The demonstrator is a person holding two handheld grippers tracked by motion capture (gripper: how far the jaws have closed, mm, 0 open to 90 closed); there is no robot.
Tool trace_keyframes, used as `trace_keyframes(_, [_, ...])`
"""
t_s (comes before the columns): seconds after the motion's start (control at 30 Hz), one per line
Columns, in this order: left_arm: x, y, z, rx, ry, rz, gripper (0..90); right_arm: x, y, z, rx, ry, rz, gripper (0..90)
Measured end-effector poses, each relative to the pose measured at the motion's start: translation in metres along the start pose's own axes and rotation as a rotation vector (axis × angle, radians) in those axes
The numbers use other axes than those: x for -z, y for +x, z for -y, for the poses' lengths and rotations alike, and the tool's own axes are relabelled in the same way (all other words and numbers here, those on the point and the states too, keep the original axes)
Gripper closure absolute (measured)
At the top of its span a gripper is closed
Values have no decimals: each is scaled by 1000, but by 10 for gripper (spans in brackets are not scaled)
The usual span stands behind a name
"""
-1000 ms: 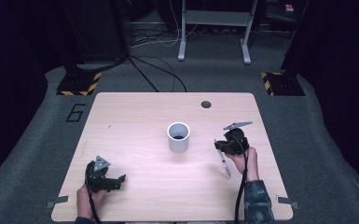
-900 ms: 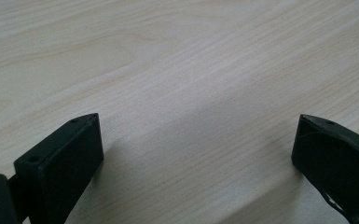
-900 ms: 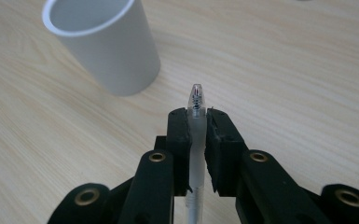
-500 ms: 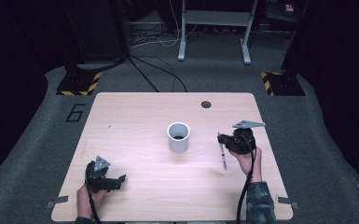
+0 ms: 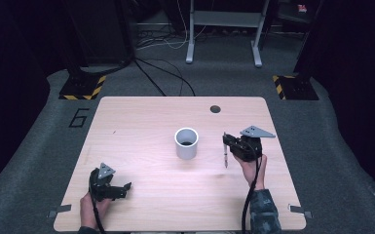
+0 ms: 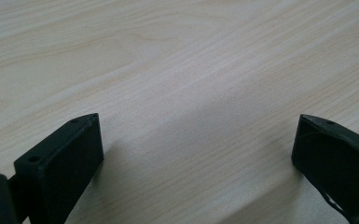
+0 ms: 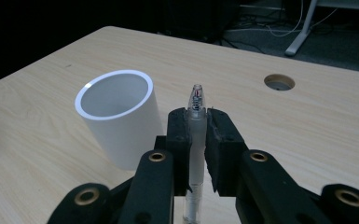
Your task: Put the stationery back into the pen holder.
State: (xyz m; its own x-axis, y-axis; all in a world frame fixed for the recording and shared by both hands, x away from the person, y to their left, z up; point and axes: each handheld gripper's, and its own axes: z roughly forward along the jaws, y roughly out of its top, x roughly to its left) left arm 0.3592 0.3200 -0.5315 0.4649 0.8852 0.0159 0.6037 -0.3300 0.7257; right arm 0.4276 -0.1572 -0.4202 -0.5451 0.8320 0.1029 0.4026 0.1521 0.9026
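A white cup stands upright in the middle of the wooden table. My right gripper is held above the table just right of the cup, shut on a clear pen that hangs roughly upright. In the right gripper view the pen is pinched between the two jaws, with the cup close at the left. My left gripper rests low at the table's front left, open. The left gripper view shows its fingers wide apart over bare wood.
A round cable hole sits near the table's far edge, also seen in the right gripper view as a hole. Beyond the table lie grey floor, cables and a metal stand. Wide bare wood surrounds the cup.
My right gripper has lifted the pen off the table and turned it from slanted to near upright, moving slightly toward the cup. The left gripper has stayed put.
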Motion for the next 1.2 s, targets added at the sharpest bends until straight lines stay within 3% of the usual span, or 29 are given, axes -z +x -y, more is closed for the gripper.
trace_keyframes(0.43, [0, 0, 0, 0, 0, 0, 19, -7, 10, -11, 16, -50, -14, 801])
trace_keyframes(1.2, [0, -1, 0, 14, -6, 1, 19, -12, 27, -62, 74, -115, -61, 800])
